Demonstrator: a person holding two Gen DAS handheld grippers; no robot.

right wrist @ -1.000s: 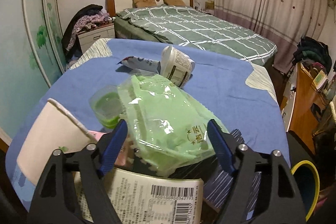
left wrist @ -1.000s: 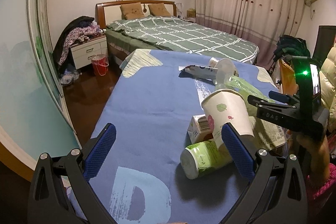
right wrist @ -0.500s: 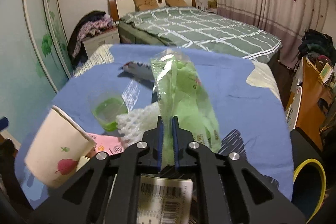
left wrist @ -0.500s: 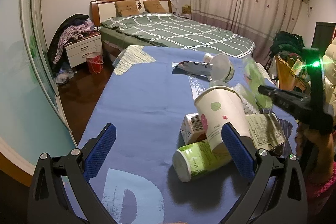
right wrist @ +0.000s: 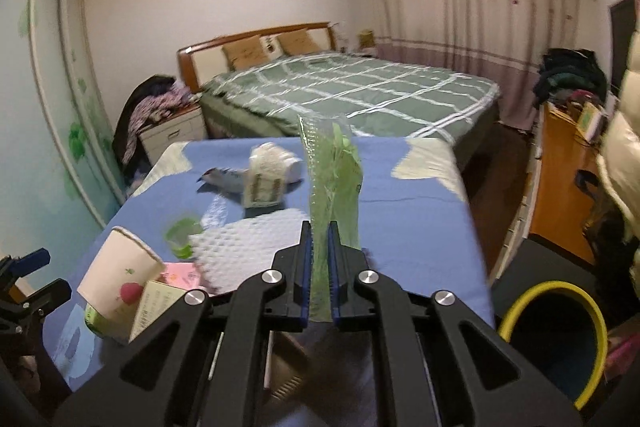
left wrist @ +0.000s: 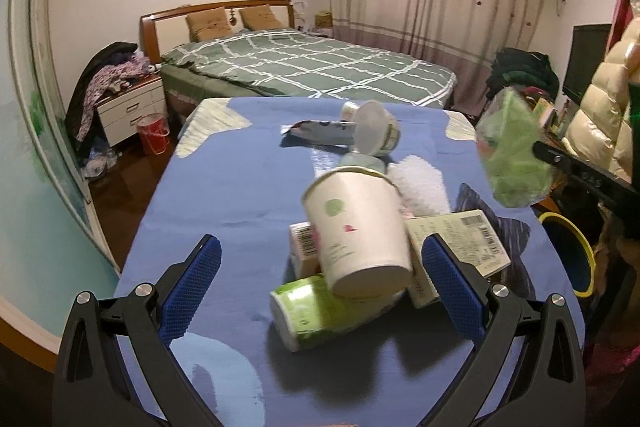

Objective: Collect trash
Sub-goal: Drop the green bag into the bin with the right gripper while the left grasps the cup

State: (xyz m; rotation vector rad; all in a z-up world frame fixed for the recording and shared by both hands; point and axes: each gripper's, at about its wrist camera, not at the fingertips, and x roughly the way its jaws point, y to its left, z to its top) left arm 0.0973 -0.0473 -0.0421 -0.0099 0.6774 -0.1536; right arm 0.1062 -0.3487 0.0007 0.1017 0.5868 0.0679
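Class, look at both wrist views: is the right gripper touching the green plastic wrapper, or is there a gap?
Touching. The right wrist view shows the right gripper with its blue pads pressed flat on the green plastic wrapper.

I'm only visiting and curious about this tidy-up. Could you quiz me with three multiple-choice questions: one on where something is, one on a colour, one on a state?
1. Where is the bin?
A. right of the table, on the floor
B. on the bed
C. on the table

2. What colour is the bin's rim?
A. red
B. yellow
C. white

3. The right gripper is:
A. open, empty
B. shut on a cup
C. shut on the green bag

Answers:
A, the bin stands beside the table.
B, its rim is yellow.
C, the right gripper pinches the green bag.
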